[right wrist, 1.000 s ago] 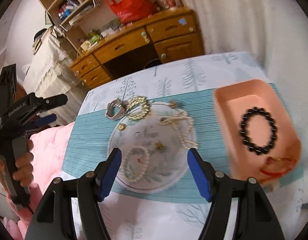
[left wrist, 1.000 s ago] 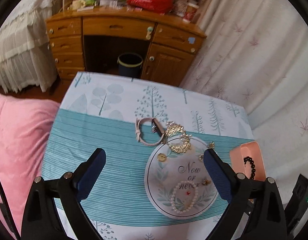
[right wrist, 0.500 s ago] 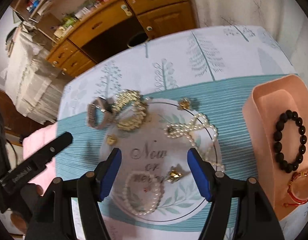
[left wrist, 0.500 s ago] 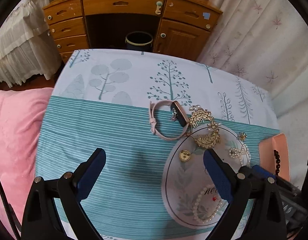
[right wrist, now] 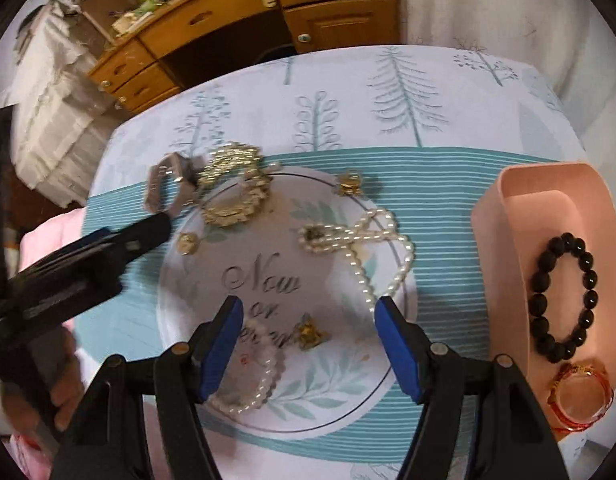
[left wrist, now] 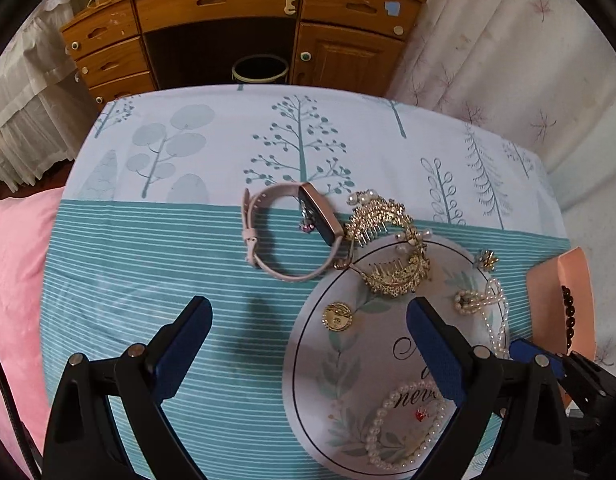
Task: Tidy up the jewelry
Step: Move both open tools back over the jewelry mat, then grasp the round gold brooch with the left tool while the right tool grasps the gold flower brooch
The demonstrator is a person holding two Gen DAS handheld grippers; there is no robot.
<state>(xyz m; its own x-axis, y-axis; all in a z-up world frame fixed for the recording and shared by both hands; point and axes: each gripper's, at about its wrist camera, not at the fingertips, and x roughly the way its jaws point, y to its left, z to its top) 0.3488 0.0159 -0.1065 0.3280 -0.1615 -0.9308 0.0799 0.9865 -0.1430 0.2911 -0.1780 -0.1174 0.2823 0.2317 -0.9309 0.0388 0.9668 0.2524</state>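
A round printed mat lies on the table with jewelry on it. A pink watch lies just left of it, touching gold hair combs. A pearl necklace, a pearl bracelet, a gold coin pendant and small gold earrings lie on the mat. My left gripper is open and empty, low over the mat's left edge. My right gripper is open and empty above the small gold earring.
A pink tray at the right holds a black bead bracelet and a red-gold bangle. A wooden desk with a bin stands beyond the table. A pink cushion is at the left.
Both grippers have moved forward and down toward the mat. The watch and combs now sit closer in the left view; the earring now lies between the right fingers. Nothing was grasped.
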